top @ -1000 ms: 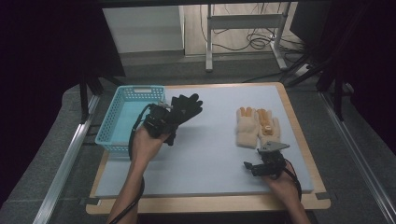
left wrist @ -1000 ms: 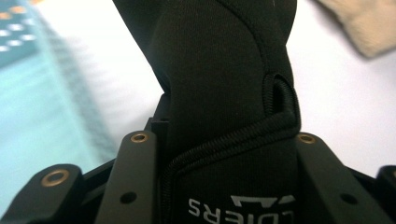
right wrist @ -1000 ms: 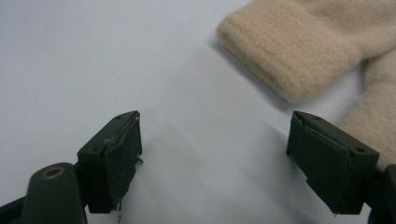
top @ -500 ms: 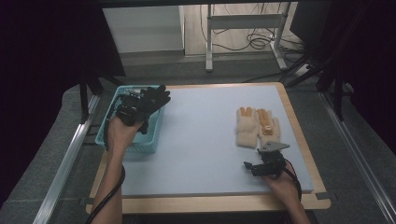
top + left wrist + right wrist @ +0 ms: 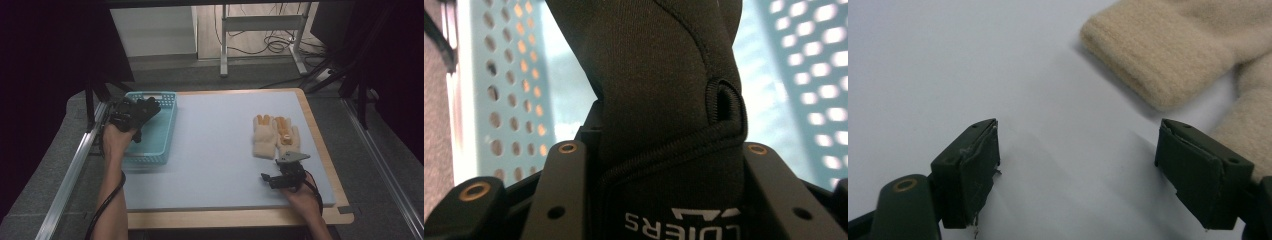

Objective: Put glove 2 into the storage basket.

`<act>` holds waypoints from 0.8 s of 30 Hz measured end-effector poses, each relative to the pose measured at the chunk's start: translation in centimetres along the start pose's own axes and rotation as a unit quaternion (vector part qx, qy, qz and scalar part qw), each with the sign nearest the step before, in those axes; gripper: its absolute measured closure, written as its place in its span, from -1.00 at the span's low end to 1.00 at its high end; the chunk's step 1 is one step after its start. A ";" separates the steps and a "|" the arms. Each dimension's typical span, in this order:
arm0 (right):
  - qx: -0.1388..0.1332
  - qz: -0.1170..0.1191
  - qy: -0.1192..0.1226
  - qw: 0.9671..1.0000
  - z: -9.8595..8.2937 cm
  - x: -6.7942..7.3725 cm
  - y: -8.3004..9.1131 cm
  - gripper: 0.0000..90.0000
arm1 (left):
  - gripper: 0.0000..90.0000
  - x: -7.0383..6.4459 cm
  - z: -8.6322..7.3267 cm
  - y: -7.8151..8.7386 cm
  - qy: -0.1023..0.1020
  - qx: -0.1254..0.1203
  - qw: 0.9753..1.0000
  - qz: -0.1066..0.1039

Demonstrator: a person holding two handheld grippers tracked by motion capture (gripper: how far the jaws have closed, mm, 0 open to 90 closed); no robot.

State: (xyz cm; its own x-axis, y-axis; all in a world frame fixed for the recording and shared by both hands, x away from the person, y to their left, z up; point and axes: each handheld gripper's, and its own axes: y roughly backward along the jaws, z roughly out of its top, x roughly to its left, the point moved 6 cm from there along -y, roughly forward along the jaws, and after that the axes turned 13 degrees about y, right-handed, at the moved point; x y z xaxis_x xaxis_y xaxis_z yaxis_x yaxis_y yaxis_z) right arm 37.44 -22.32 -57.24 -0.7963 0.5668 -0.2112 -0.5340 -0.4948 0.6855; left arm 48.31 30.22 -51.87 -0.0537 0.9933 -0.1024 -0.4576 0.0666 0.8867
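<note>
L gripper (image 5: pixel 131 116) jaws clamped tight on the black glove (image 5: pixel 659 100), fabric bunched btwn them at the cuff end, white lettering on the cuff right at the jaw base in the left gripper view. Glove is held in the air over the teal basket (image 5: pixel 167 131) at the table's left edge; glove fingers point toward the basket's far end, perforated basket walls and floor show blurred behind the glove in the left gripper view. Can't tell if the glove tips touch the basket. R gripper (image 5: pixel 1075 170) jaws wide apart, nothing btwn them, sitting low over the pale blue mat (image 5: pixel 215 150) near the front right corner, grey plate on top. Pair of beige knit gloves (image 5: pixel 274 135) lies flat on the mat just beyond the R gripper, side by side, cuffs toward the person; in the right gripper view one cuff is near the right-hand jaw, contact unclear, other cuff ahead and clear of the jaws. Mat btwn basket and beige gloves is open. L and R grippers well apart. Person's forearms come in from the front edge, cable trailing along the L arm.
</note>
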 end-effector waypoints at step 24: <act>0.000 0.000 0.001 1.000 0.0 0.0 0.0 -0.61 | -0.57 1.6 0.1 -3.0 -0.009 0.070 0.997 0.040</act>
State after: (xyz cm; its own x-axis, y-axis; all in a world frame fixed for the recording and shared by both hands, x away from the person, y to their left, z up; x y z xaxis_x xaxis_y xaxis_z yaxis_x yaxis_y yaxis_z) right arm 37.45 -22.32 -57.24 -0.7965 0.5661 -0.2124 -0.5346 -0.4952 0.6848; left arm 49.66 31.61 -54.68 -0.0695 0.9973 -0.0220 -0.3246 -0.0017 0.9459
